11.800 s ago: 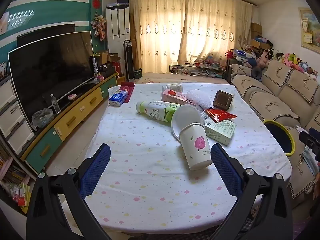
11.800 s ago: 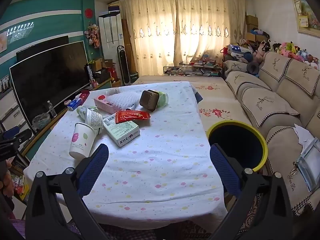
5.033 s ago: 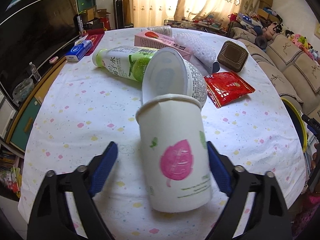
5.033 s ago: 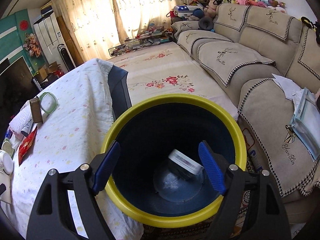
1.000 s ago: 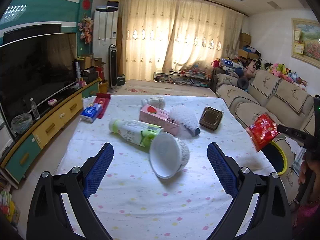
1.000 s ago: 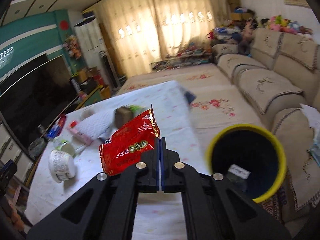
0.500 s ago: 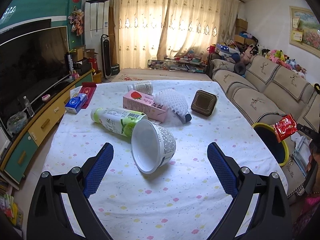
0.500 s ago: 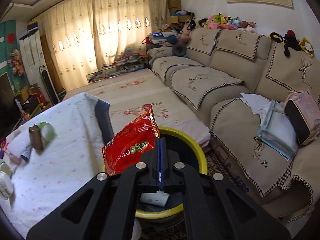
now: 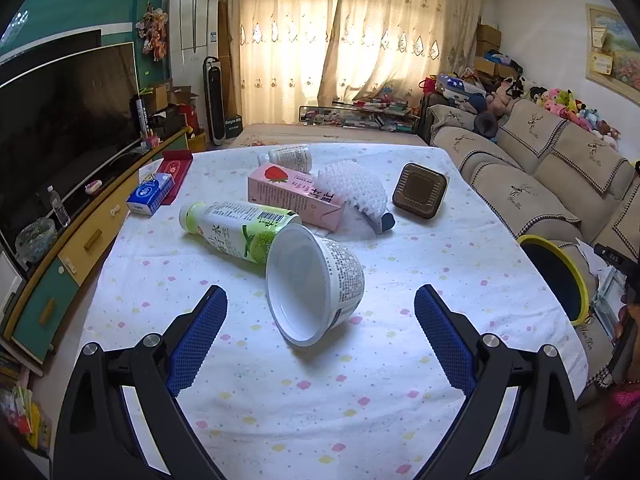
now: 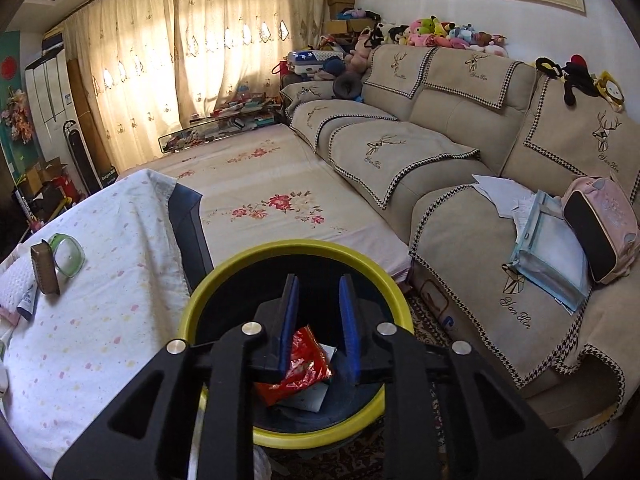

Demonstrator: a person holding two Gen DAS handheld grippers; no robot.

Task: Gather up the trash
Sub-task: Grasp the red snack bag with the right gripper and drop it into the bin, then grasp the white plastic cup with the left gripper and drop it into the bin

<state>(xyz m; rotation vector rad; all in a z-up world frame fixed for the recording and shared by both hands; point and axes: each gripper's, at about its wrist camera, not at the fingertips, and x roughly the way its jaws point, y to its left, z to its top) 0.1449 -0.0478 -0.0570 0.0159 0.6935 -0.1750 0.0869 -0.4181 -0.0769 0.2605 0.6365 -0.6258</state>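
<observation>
The right gripper (image 10: 318, 284) hangs over the yellow-rimmed dark round bin (image 10: 224, 276), its blue pads slightly parted and holding nothing. The crinkled red foil snack wrapper (image 10: 306, 360) lies inside the bin on white paper. The left gripper (image 9: 320, 300) is spread wide above the dotted white tablecloth (image 9: 280, 392), facing a tipped white plastic cup (image 9: 316, 280) beside a green-labelled bottle (image 9: 236, 228).

A beige sectional sofa (image 10: 460, 140) carries a pink backpack (image 10: 600, 228) and papers; a black television (image 9: 60, 120) stands opposite.
</observation>
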